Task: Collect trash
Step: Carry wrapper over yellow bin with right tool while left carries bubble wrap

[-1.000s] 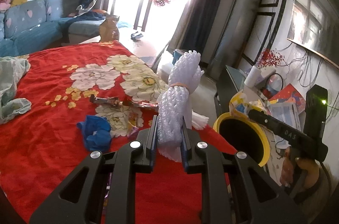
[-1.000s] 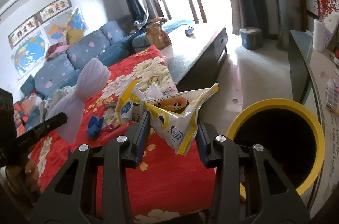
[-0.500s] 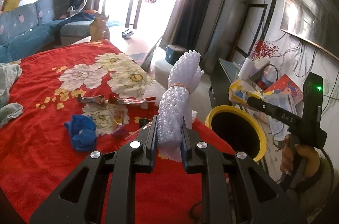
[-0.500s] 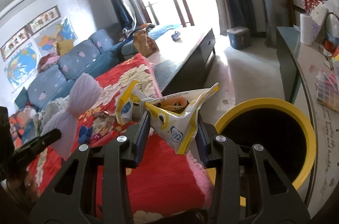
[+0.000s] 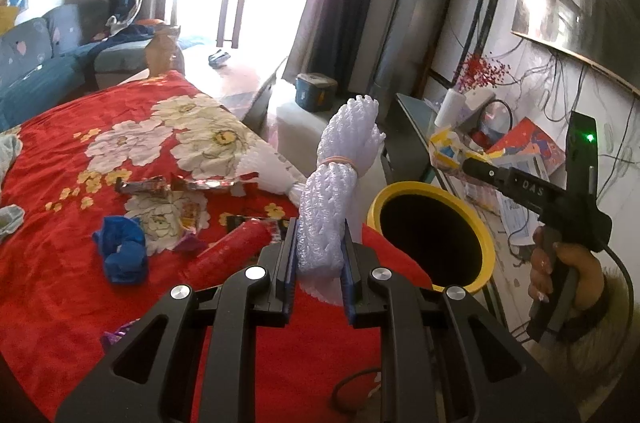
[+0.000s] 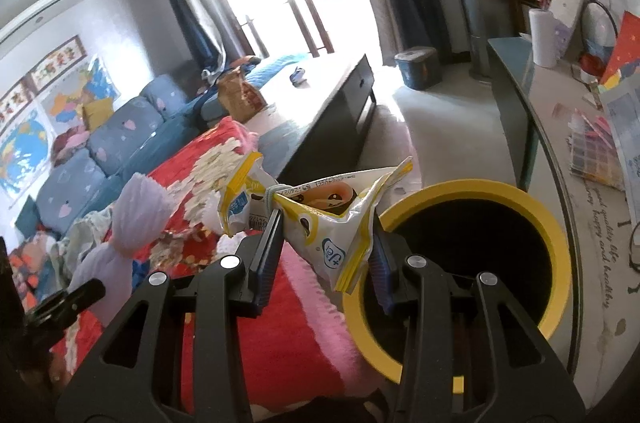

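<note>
Trash sits in both tongs: the left tongs (image 5: 318, 265) are nearly closed, their blue pads clamped on one bundle of white foam netting (image 5: 334, 191) cinched by an elastic band and standing upright above the fingers; the right tongs (image 6: 326, 257) are partly closed on one crumpled white-and-yellow snack bag (image 6: 320, 213), tied at its neck with a pale band, its lower corner hanging between the pads; one yellow-rimmed bin (image 6: 472, 191) with a black inside stands just beyond and to the right of that bag, beside the edge of the red flowered cloth (image 5: 60, 263) that covers the bench.

Only the left wrist view shows the litter on the cloth: one crumpled blue scrap (image 5: 122, 253), one red cylinder-shaped wrapper (image 5: 230, 253) just left of the left tongs, a long shiny wrapper (image 5: 176, 185) farther back, a small purple scrap (image 5: 186, 245) between them, and a second piece of white netting (image 5: 266, 171) lying at the cloth's far edge; it also shows the right hand (image 5: 564, 271) gripping the other tool's handle, to the right of the bin.

Only the right wrist view shows the blue sofa (image 6: 100, 159) with wall maps above it, the long dark low table (image 6: 332, 103) before the bright window, and the grey side counter (image 6: 560, 111) to the right bearing one white vase of red sprigs (image 6: 544, 35); there the netting bundle shows at the left.
</note>
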A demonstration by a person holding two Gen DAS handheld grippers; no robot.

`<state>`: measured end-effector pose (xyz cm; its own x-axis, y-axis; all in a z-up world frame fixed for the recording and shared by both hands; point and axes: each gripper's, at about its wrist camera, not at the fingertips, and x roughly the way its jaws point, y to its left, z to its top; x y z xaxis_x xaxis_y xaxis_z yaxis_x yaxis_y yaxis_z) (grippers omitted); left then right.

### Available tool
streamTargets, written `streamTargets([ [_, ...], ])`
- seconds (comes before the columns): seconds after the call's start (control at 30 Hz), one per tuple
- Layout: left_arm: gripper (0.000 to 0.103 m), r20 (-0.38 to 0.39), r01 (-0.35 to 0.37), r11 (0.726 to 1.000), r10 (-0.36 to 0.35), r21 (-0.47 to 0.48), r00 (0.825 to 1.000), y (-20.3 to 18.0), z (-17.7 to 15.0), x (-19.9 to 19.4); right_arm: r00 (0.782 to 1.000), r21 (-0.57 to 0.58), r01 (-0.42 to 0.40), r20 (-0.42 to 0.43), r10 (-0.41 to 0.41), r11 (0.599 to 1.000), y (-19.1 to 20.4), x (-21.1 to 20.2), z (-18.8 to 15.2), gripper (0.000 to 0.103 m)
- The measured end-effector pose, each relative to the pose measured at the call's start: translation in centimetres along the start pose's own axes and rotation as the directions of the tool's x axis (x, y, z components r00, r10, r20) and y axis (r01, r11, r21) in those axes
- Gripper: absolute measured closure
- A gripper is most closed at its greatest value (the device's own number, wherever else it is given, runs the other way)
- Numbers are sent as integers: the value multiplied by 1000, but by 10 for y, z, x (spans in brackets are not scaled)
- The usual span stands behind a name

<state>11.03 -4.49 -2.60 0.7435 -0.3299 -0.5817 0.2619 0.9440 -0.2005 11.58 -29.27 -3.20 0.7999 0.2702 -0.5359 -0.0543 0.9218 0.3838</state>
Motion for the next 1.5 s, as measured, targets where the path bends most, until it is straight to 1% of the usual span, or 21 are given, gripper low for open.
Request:
streamTargets([
  [0.43,85,-40,23,997,-20,72,999,-28,-4,18,999,64,46,16,-47,997,-26,-4,0,70],
  [0.77,85,-79,45,990,-35,136,996,-52,-7,35,996,118,85,17,-88,989,-45,-5,-3,70],
  [1.03,85,-104,64,985,-47,158,993,-69,-9,50,989,149,139,32,-145,979,-61,-7,-1,70],
  [1.5,85,-156,103,971,-70,217,985,-104,-17,74,980,202,189,29,-199,961,-90,-7,-4,70],
])
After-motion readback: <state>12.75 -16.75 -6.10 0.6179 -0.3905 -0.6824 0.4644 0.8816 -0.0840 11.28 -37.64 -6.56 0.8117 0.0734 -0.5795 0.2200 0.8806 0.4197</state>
